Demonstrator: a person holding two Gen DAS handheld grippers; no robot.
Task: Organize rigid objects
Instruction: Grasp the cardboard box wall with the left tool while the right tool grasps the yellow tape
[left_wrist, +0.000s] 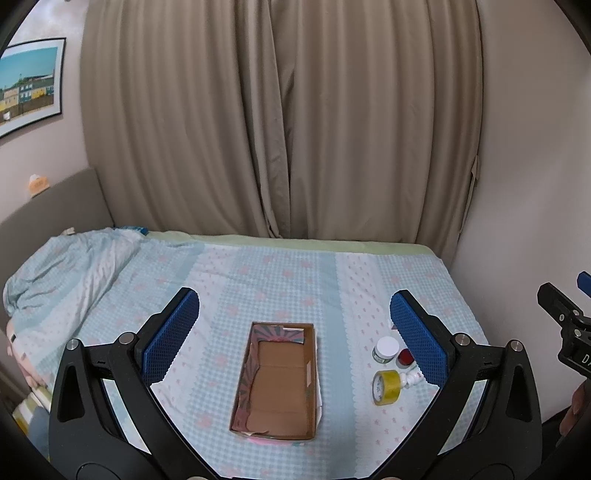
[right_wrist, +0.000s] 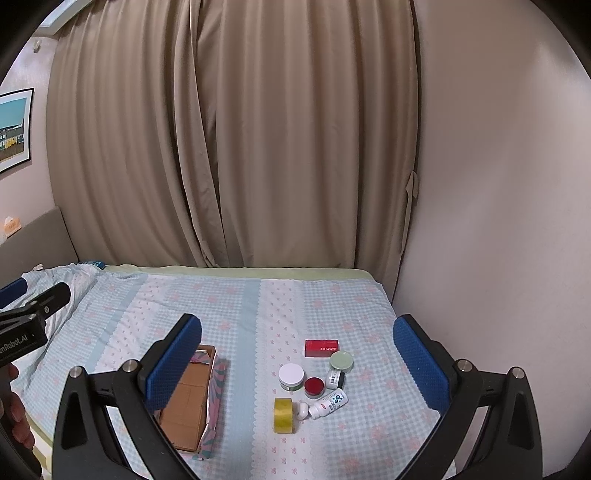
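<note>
An empty cardboard box lies open on the bed; it also shows in the right wrist view. To its right lie a yellow tape roll, a white-lidded jar, a red-lidded jar, a white bottle on its side, a green-lidded jar, a small black-and-white jar and a red flat box. My left gripper is open and empty above the box. My right gripper is open and empty above the cluster.
A crumpled quilt lies at the bed's left end by the headboard. Beige curtains hang behind the bed. A wall bounds the right side.
</note>
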